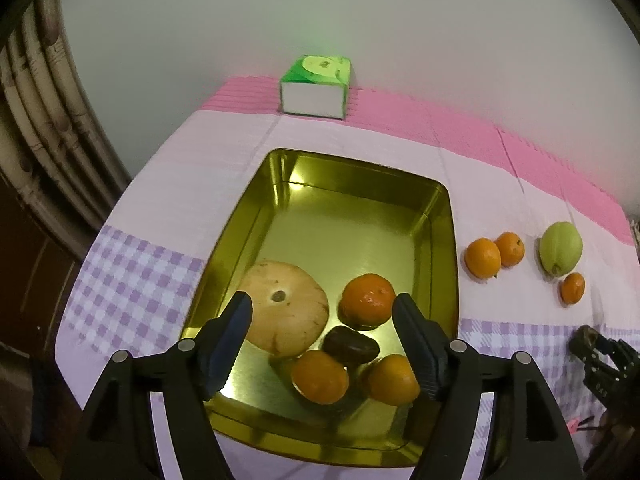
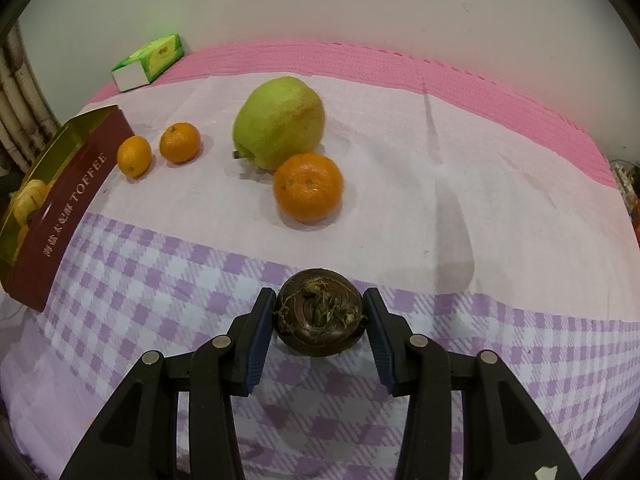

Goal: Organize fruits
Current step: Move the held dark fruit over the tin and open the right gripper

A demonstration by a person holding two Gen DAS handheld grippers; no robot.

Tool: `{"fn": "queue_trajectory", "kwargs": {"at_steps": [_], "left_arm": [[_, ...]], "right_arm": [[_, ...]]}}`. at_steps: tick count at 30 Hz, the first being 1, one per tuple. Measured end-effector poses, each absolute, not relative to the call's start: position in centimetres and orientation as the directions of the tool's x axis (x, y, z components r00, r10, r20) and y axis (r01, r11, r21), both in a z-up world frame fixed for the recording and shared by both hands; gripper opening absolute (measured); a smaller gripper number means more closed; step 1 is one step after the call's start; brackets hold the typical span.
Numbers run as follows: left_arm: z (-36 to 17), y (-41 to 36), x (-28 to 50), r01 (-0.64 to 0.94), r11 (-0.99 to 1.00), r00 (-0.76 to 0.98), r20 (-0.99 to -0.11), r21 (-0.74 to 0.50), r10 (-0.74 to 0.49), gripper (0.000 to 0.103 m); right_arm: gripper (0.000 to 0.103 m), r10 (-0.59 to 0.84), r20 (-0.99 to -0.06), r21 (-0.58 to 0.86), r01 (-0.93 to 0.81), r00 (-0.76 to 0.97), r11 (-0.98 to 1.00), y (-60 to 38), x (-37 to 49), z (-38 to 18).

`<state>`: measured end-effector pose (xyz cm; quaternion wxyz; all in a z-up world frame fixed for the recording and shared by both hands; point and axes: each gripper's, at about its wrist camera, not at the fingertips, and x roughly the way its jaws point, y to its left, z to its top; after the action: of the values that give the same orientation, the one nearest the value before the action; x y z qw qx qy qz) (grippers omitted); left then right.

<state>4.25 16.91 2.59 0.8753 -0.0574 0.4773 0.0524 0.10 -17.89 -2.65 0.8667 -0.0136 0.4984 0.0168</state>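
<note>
The gold tin (image 1: 440, 216) lies on the cloth-covered table (image 1: 168, 184), its long axis running from the near edge toward the far wall, where a green tissue pack (image 1: 316, 84) stands past its far short end. All its contents crowd the near half: a pale flat round fruit (image 1: 284, 306) stem-scar up at the left, a mandarin (image 1: 368, 300) beside it, a dark brown piece (image 1: 351, 347) lying crosswise between them, and two more oranges (image 1: 319, 376) nearest the camera; the far half of the tin floor is bare. The left gripper (image 1: 322, 316) hovers over this cluster with its fingers spread and nothing between the pads. To the right of the tin, on open cloth, sit two small oranges (image 1: 482, 258) touching each other, a green pear-like fruit (image 1: 560, 248) and a little orange (image 1: 572, 288) just below it. From the right wrist view the green fruit (image 2: 280, 122) lies tilted with its stem end pointing left and toward the camera, a large orange (image 2: 308, 188) just in front of it. The right gripper (image 2: 319, 312) pinches a dark round bulb (image 2: 320, 312), rooty end facing the camera, above the checked band of the cloth. Wide bare cloth stretches to the right as far as the pink border.
</note>
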Motion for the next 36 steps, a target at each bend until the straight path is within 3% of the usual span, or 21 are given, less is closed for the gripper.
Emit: {"fn": "queue_trajectory", "kwargs": {"at_steps": [9, 20, 36], "left_arm": [[3.6, 19.2, 3.0, -0.203, 0.979, 0.552, -0.829, -0.029, 0.09, 0.078], [4.2, 21.7, 0.9, -0.265, 0.964, 0.551, -0.82, 0.008, 0.158, 0.079], [3.4, 25.0, -0.3, -0.373, 0.927, 0.518, -0.838, -0.041, 0.171, 0.08]], "right_arm": [[0.042, 0.068, -0.849, 0.0, -0.128, 0.525, 0.992, -14.0, 0.5, -0.7], [0.042, 0.225, -0.825, 0.033, -0.352, 0.519, 0.935, -4.2, 1.8, 2.4], [0.042, 0.318, -0.818, 0.002, -0.552, 0.478, 0.834, 7.2, 4.0, 2.7]]}}
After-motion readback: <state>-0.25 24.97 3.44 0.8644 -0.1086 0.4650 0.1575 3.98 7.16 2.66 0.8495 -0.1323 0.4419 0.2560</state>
